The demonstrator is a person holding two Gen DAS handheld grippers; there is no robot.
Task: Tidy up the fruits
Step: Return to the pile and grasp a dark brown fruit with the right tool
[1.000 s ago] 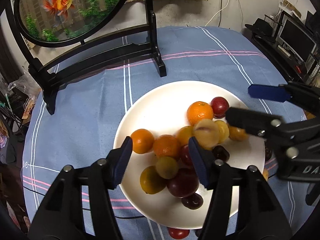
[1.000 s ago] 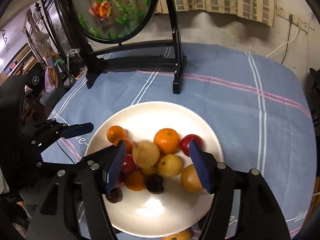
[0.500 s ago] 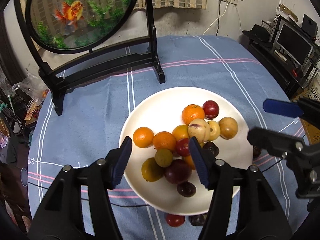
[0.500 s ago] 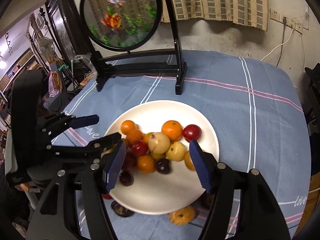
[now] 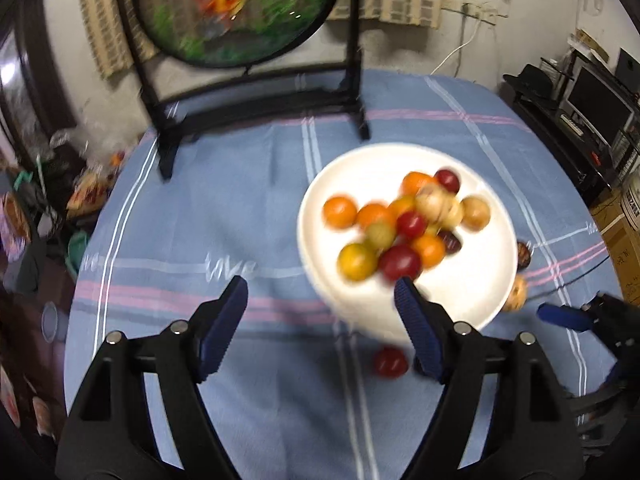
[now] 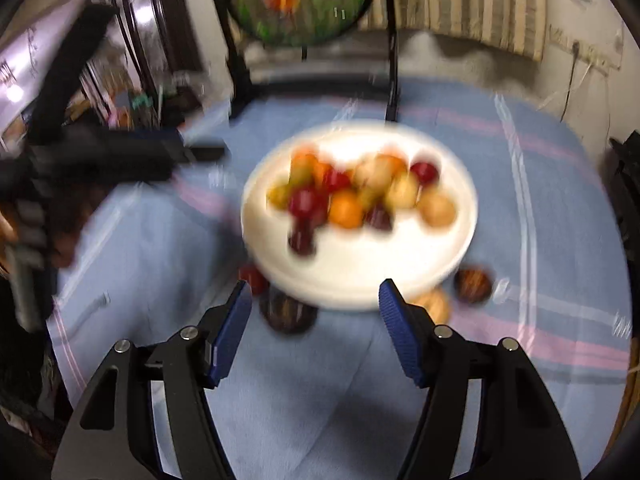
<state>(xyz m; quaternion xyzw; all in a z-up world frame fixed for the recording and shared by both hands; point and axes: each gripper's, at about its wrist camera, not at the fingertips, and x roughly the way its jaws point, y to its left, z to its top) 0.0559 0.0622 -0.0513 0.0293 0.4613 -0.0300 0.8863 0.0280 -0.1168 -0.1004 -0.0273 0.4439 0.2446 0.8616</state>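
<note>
A white plate [image 5: 472,292] on the blue cloth holds several fruits: oranges [image 5: 340,212], yellow ones and red plums [image 5: 400,263]. It also shows in the right wrist view [image 6: 360,276]. A red fruit [image 5: 390,362] lies on the cloth by the plate's near rim, and a dark fruit [image 6: 288,310], a tan one [image 6: 434,304] and another dark one [image 6: 472,285] lie outside it. My left gripper [image 5: 320,328] is open and empty, near the plate's left rim. My right gripper [image 6: 316,328] is open and empty in front of the plate. Both views are blurred.
A round goldfish screen on a black stand [image 5: 248,96] stands at the back of the table. Clutter lies off the table's left edge [image 5: 84,196]. A monitor and shelves [image 5: 596,108] stand to the right. The cloth in front of the plate is bare.
Both grippers have pulled back and away from the plate, the left one to the left. The plate now looks smaller and farther. Both stay open and empty.
</note>
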